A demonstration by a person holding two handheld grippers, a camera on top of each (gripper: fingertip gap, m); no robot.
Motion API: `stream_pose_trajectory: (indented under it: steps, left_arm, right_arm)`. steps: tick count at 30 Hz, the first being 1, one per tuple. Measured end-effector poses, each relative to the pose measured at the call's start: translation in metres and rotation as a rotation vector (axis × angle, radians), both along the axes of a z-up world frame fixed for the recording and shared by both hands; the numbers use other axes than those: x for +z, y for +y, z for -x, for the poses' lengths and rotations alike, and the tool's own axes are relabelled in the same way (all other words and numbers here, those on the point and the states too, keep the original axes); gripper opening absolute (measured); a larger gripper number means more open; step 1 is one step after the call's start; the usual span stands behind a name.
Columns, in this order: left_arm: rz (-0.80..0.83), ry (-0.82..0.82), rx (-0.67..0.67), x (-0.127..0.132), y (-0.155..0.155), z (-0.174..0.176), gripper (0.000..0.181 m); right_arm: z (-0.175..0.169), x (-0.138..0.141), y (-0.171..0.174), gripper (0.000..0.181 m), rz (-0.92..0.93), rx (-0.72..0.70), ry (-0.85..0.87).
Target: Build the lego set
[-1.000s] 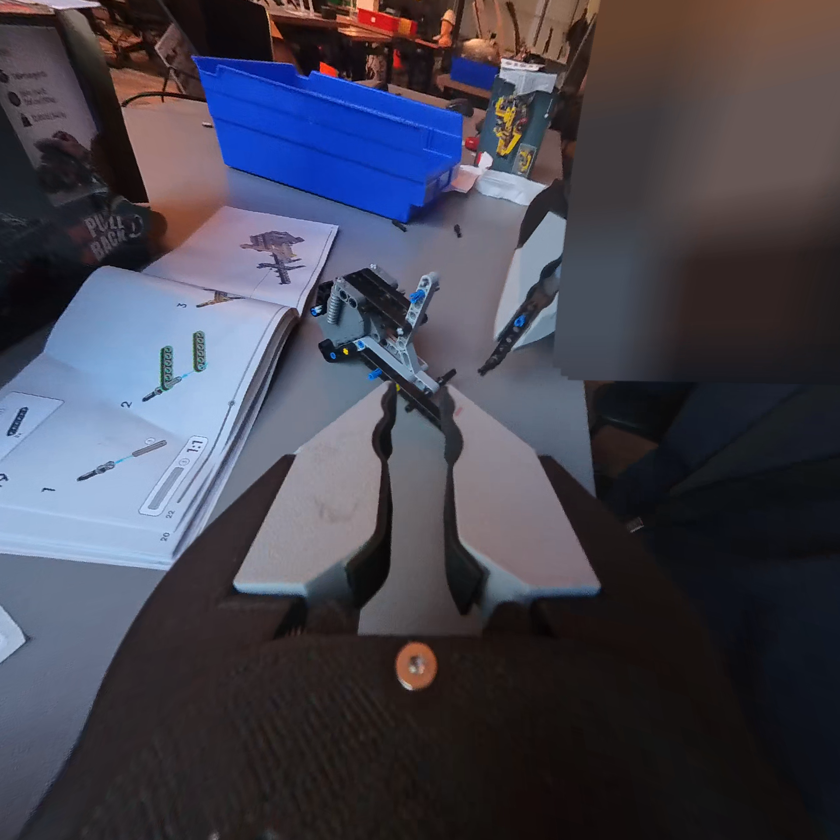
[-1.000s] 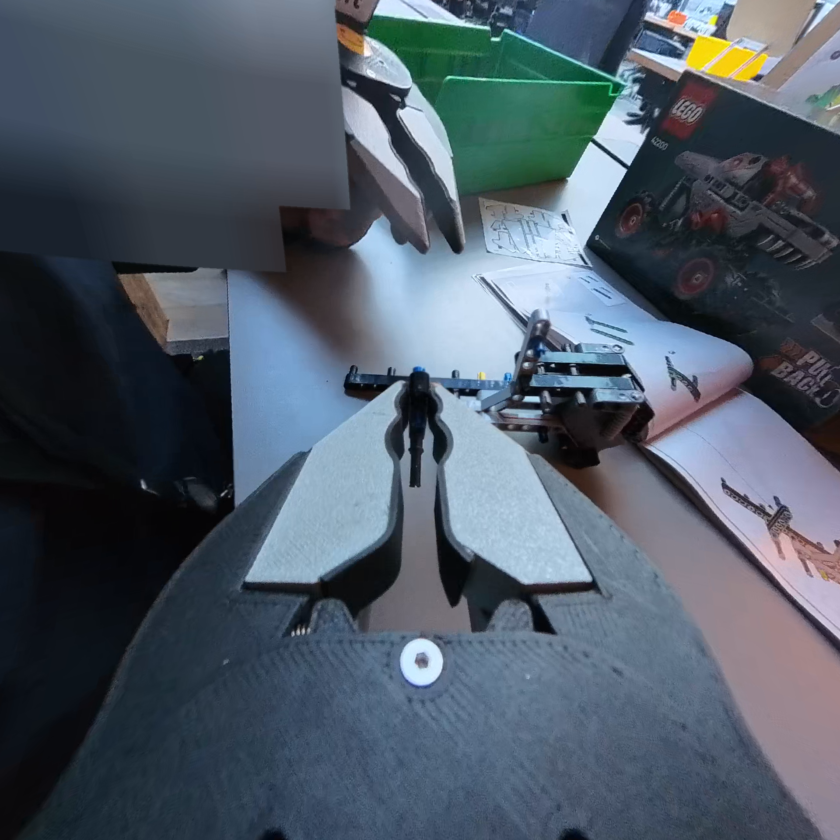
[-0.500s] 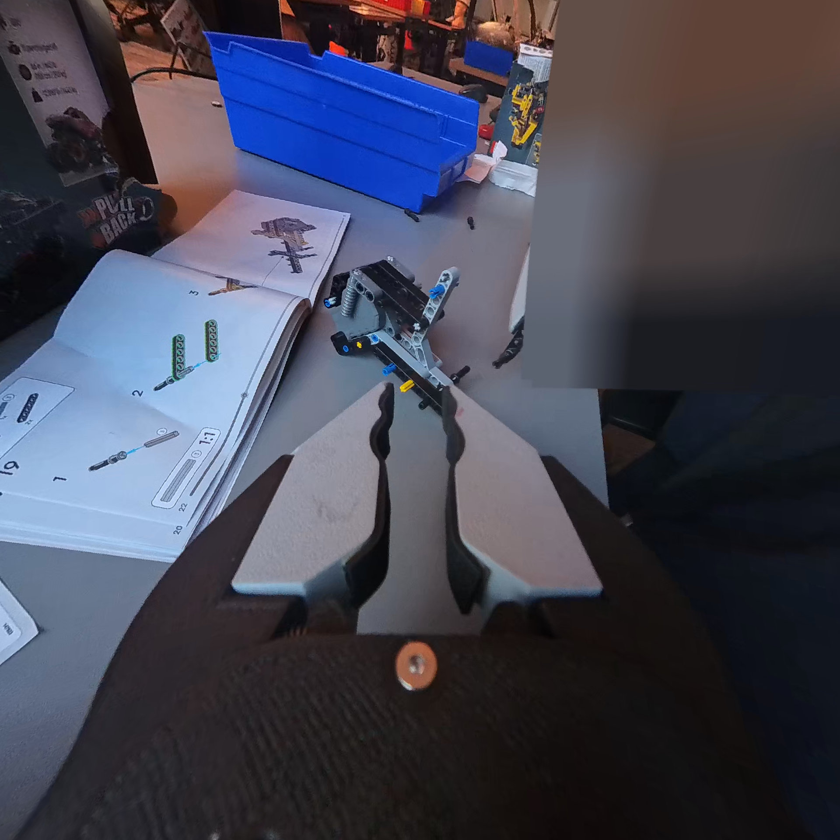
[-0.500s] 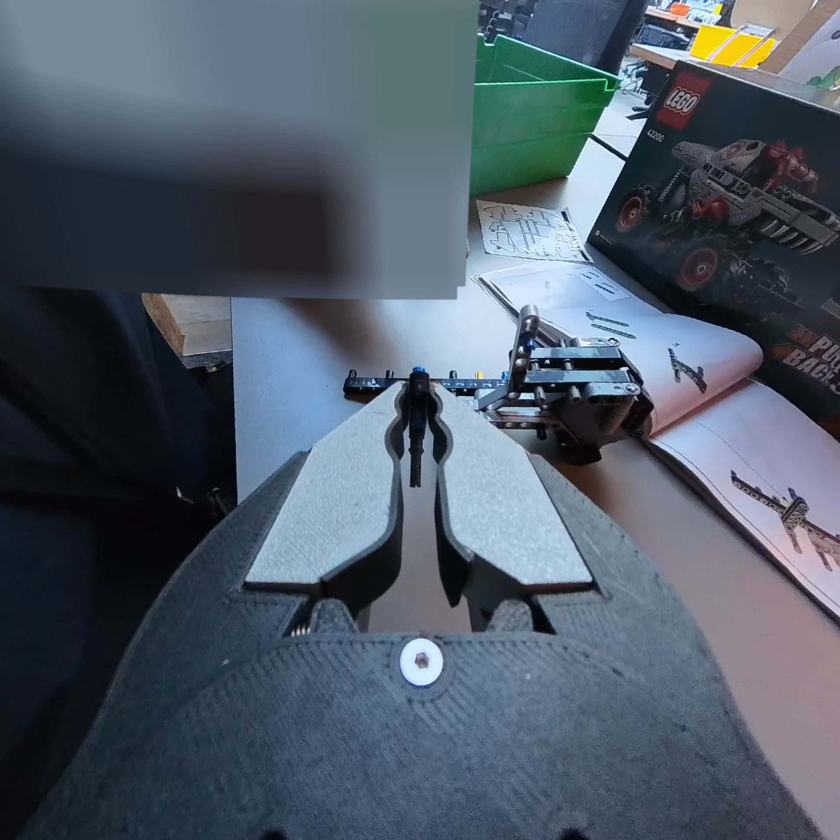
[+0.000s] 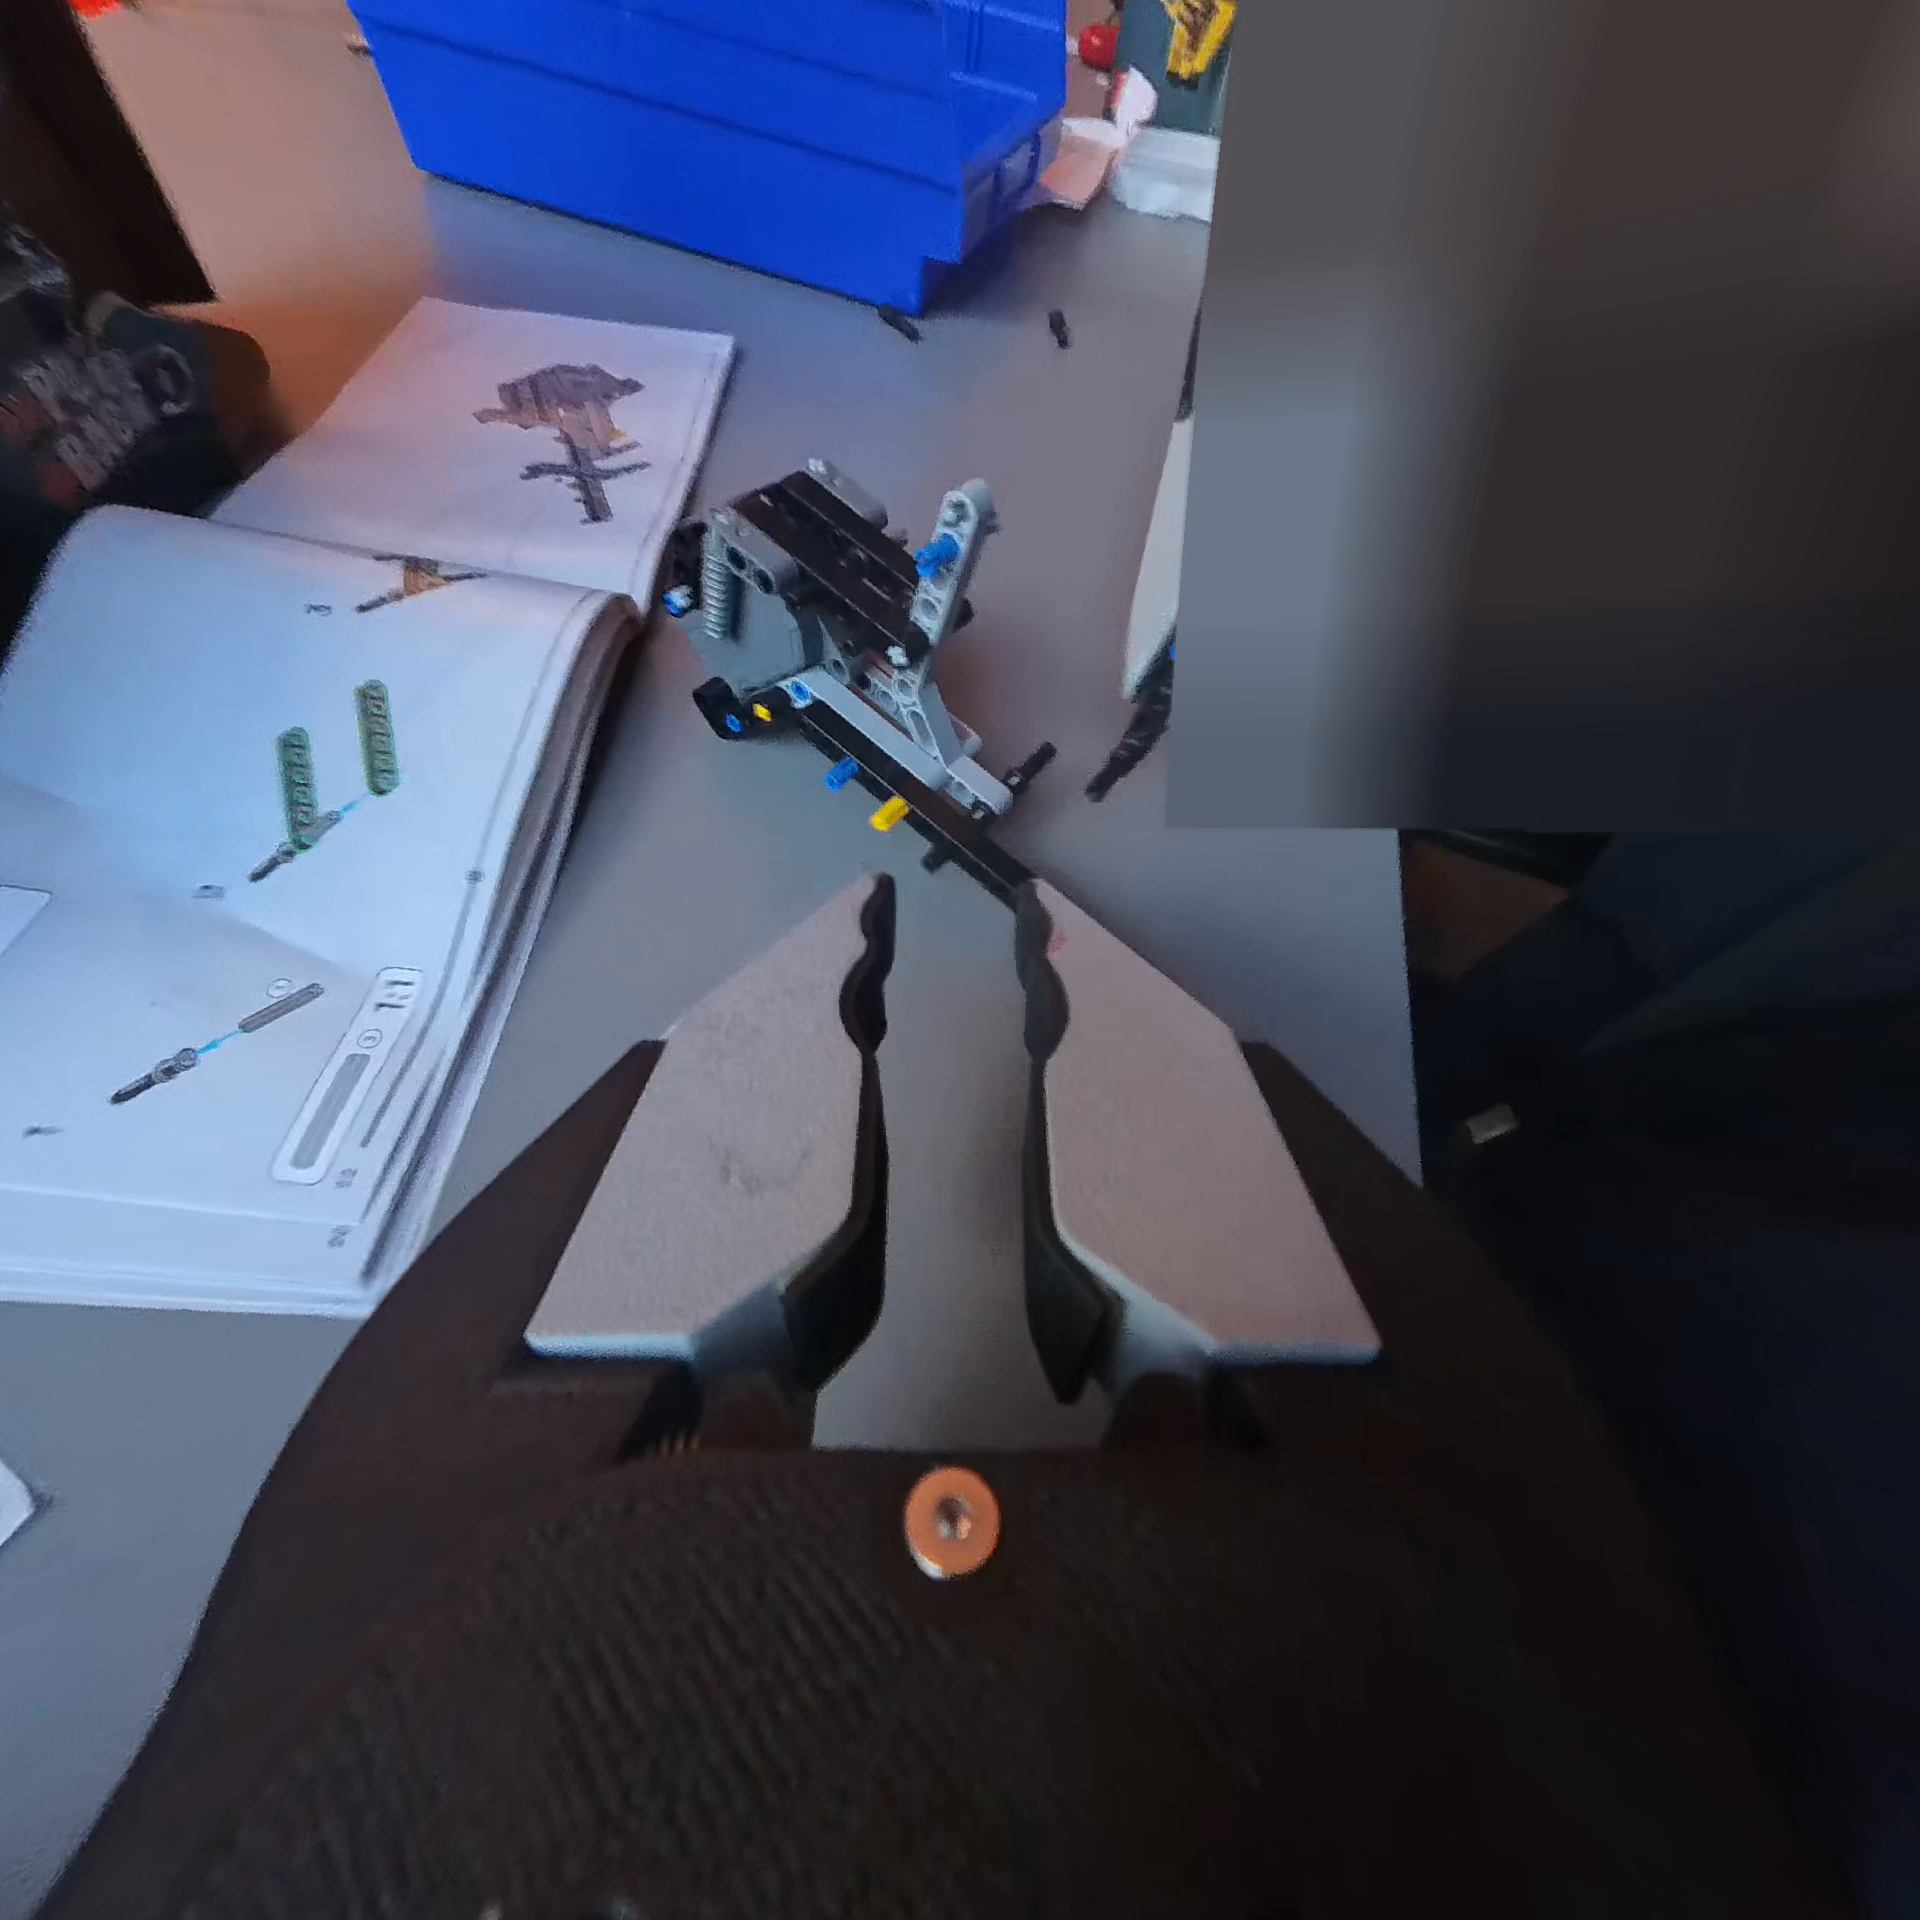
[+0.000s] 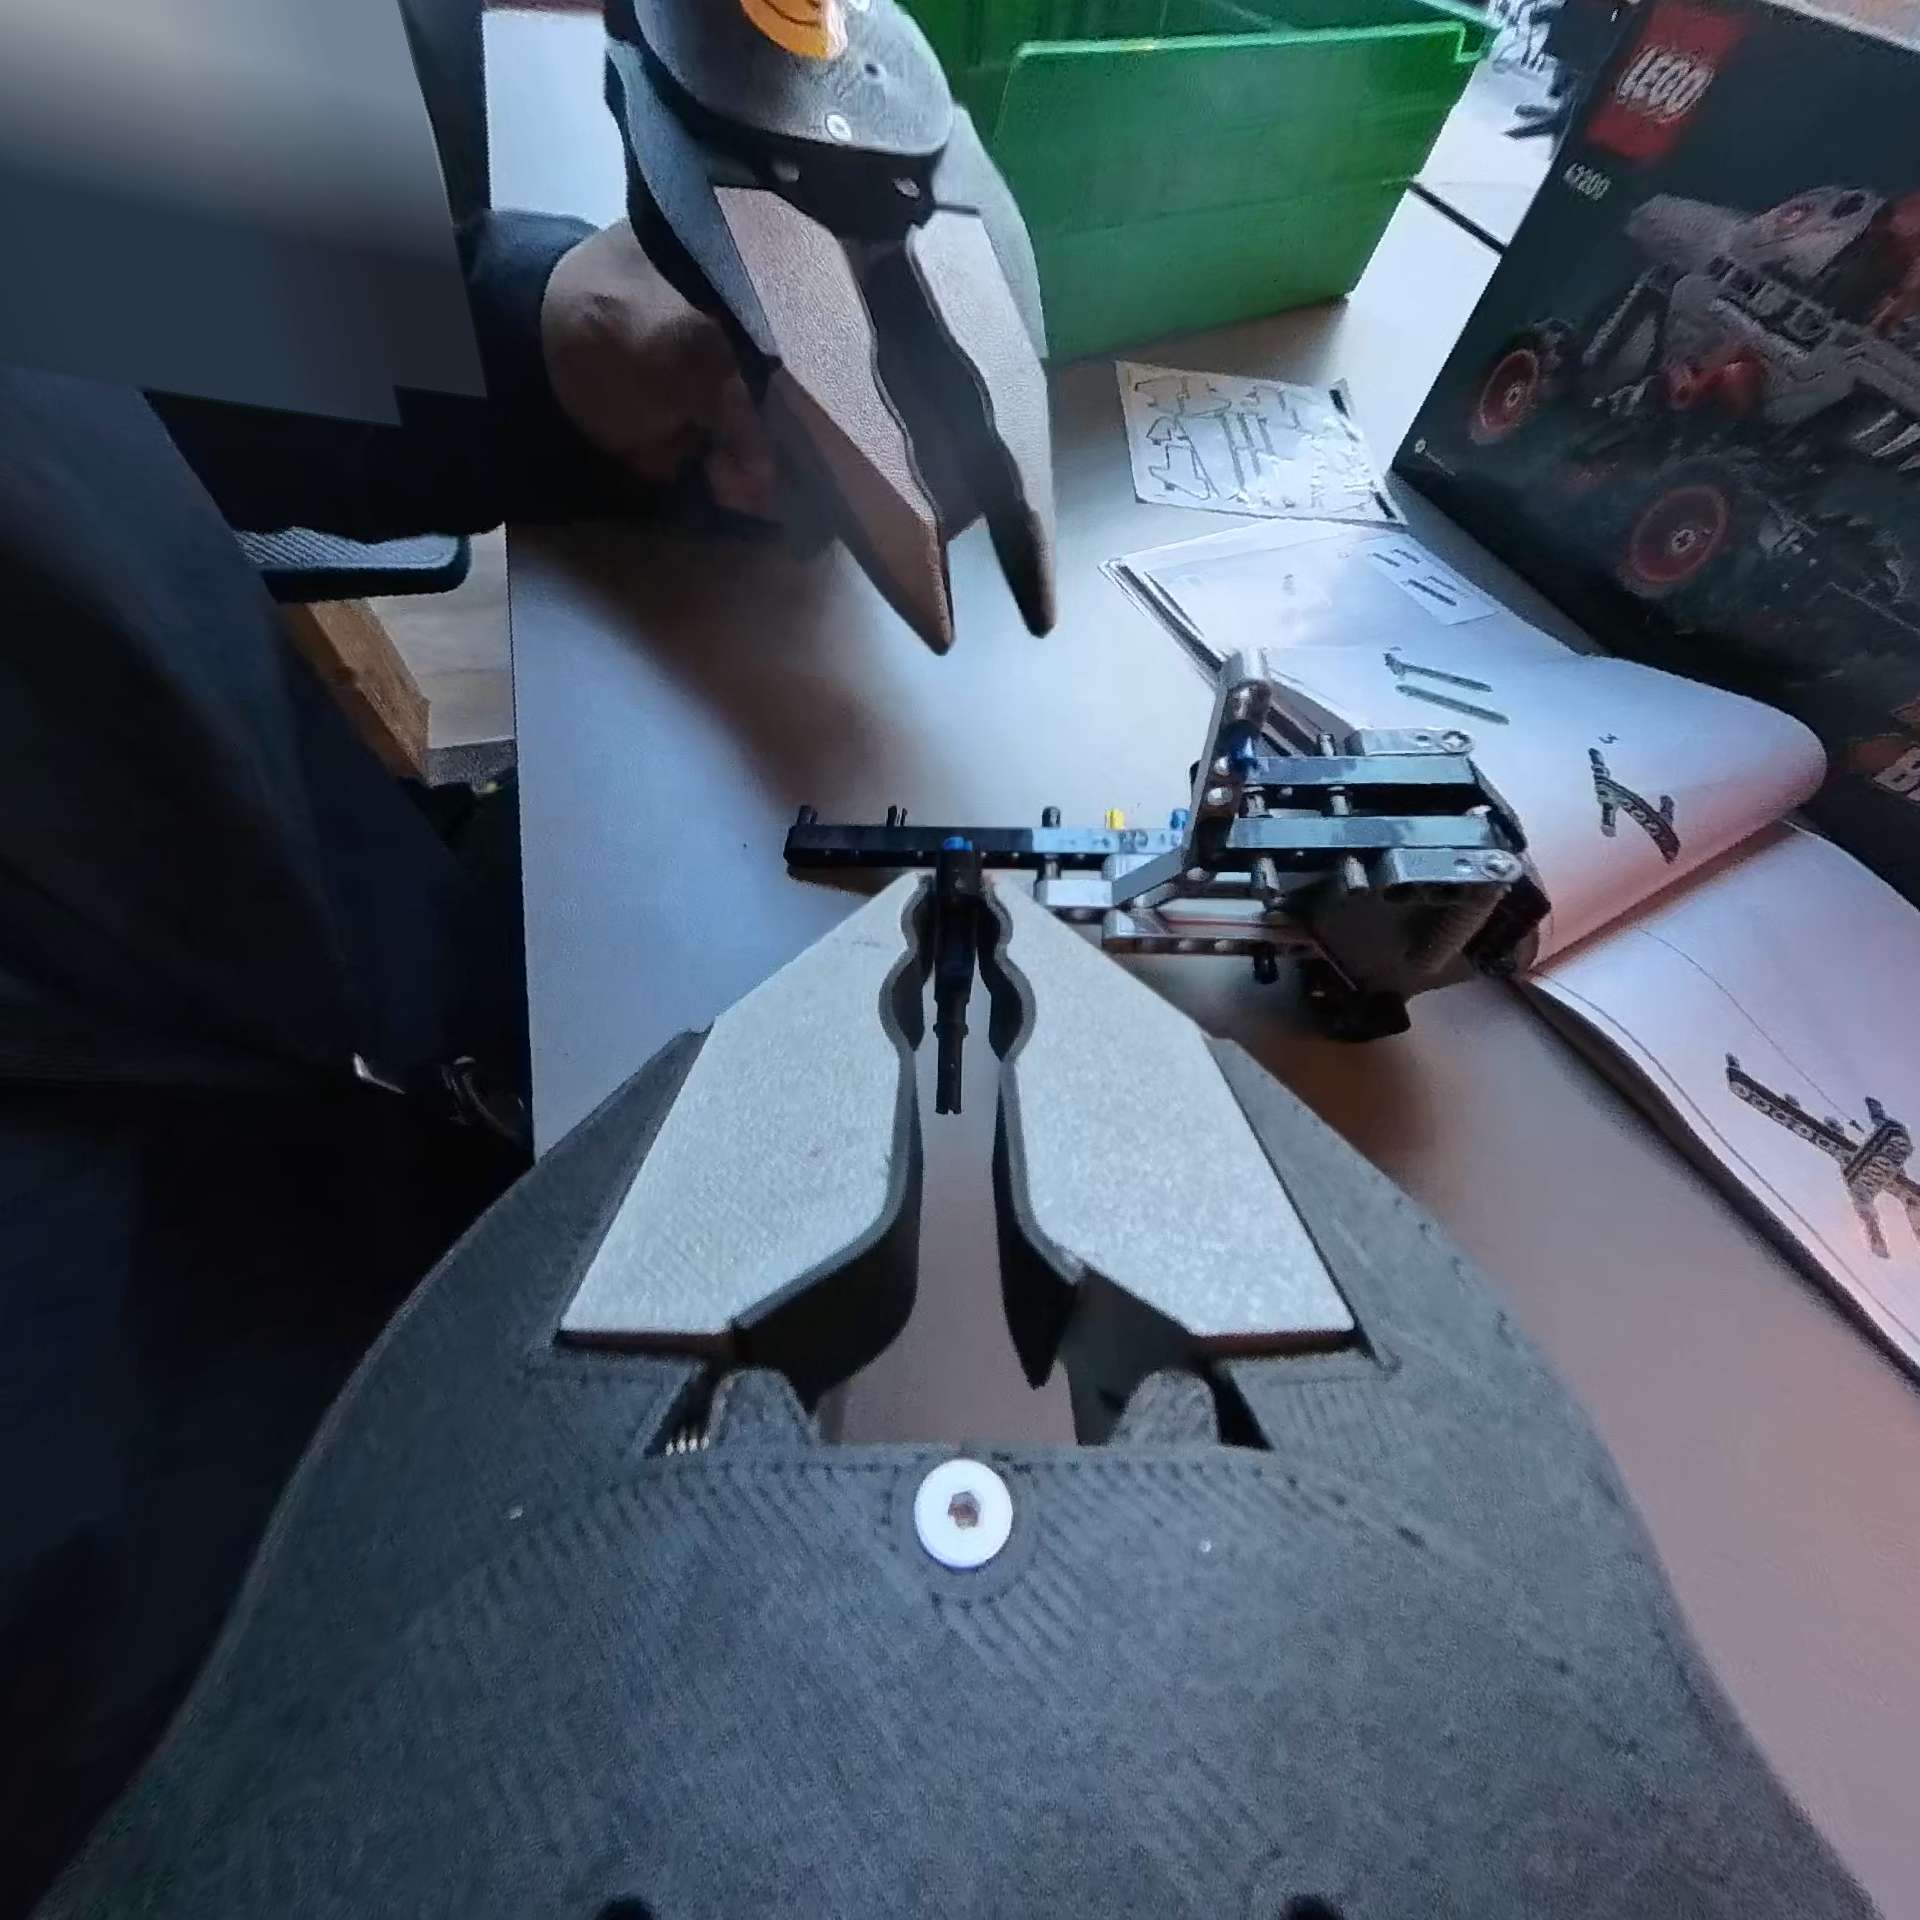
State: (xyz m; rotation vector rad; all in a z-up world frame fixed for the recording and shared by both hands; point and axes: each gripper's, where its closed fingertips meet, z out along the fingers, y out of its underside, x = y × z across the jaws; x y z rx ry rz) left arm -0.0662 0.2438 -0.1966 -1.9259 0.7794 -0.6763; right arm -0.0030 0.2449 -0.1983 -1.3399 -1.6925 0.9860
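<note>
- The right gripper (image 6: 958, 894) pinched a thin black axle pin (image 6: 950, 997) between its fingertips; the pin's long axis ran along the fingers, its blue-tipped front end pointing away from the camera.
- That front end sat against the long black beam (image 6: 904, 840) of the partly built Lego assembly (image 6: 1340, 831), though whether it was seated in a hole could not be told.
- The beam lay flat on the grey table (image 6: 675, 727), crosswise just ahead of the right gripper's tips, its free end to the left and its other end joined to the blocky grey-and-black body on the right.
- That body rested beside the open instruction booklet (image 6: 1704, 748).
- The left gripper (image 5: 951, 894) hovered with its fingers spread apart and nothing between them.
- From its wrist view, the assembly (image 5: 831, 623) lay just ahead, the beam running diagonally toward the gripper's right fingertip (image 5: 1039, 935).
- A blue bin (image 5: 727, 125) stood farther back.
</note>
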Motion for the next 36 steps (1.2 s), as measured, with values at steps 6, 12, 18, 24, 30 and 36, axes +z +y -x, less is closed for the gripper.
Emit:
stream_pose_trajectory:
  steps: [6,12,18,24,30,36]
  left_arm:
    - [0.151,0.05,-0.144,-0.02,-0.012,-0.016,0.01]
    - [0.331,0.091,-0.154,-0.042,-0.012,-0.019,0.018]
    - [0.434,-0.023,-0.207,-0.035,-0.017,-0.028,0.026]
    - [0.478,-0.026,-0.221,-0.038,-0.012,-0.031,0.023]
    - [0.468,0.0,-0.228,-0.04,-0.012,-0.037,0.02]
    - [0.474,-0.008,-0.219,-0.04,-0.011,-0.036,0.02]
  right_arm:
    - [0.007,-0.014,0.004,0.005,-0.034,-0.025,-0.091]
    - [0.011,-0.023,0.001,0.005,-0.086,-0.019,-0.137]
    - [0.016,-0.021,-0.002,0.005,-0.097,-0.008,-0.124]
    - [0.017,-0.019,-0.002,0.005,-0.08,-0.007,-0.118]
    - [0.019,-0.019,-0.002,0.005,-0.073,-0.003,-0.116]
    - [0.022,-0.019,-0.005,0.005,-0.083,0.002,-0.115]
